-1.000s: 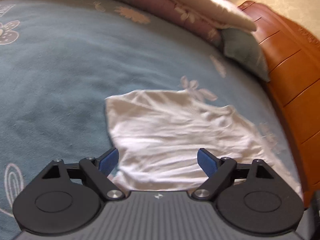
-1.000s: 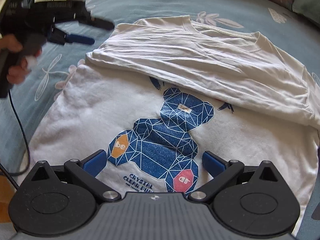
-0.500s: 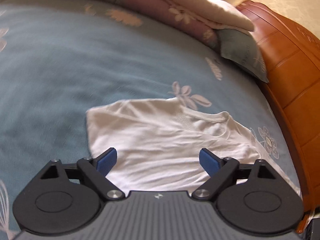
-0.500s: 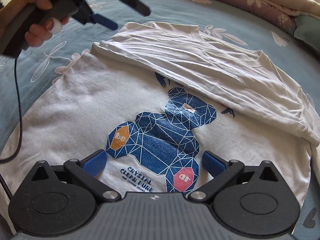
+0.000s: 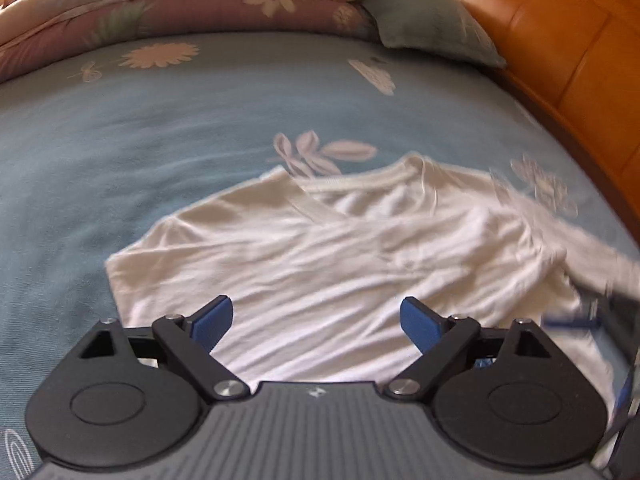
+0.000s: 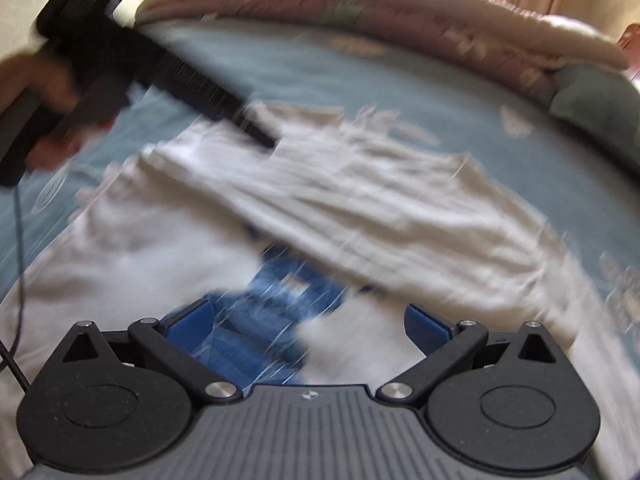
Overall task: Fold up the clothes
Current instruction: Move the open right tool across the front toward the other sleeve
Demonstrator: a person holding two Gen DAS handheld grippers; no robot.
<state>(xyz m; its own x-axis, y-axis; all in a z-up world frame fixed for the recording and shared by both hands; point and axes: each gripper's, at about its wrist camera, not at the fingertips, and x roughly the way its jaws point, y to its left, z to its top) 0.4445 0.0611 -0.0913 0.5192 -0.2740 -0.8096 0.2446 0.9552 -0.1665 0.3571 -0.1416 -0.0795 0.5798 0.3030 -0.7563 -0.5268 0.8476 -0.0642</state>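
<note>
- Wooden headboard (image 5: 560, 40) runs along the R edge past the left gripper (image 5: 316, 320); rolled quilt (image 5: 180, 4) and a teal pillow (image 5: 432, 28) bound the far side. Wide bare blue bedsheet (image 5: 140, 140) lies ahead and to its L.
- White T-shirt (image 5: 340, 248) lies flat on the sheet just ahead of and under the left gripper; collar at the far end, folded-over edge nearest the L finger.
- Left gripper: jaws wide apart, holding nothing.
- Right gripper (image 6: 312, 328): jaws wide apart, nothing between them; T-shirt (image 6: 360, 200) right below and ahead.
- Right view heavily blurred: top part folded down over the front, blue bear print (image 6: 272, 304) showing between the fingers.
- Person's hand (image 6: 44, 92) holds the other gripper up at far L, its tip over the shirt's far L corner; contact unclear.
</note>
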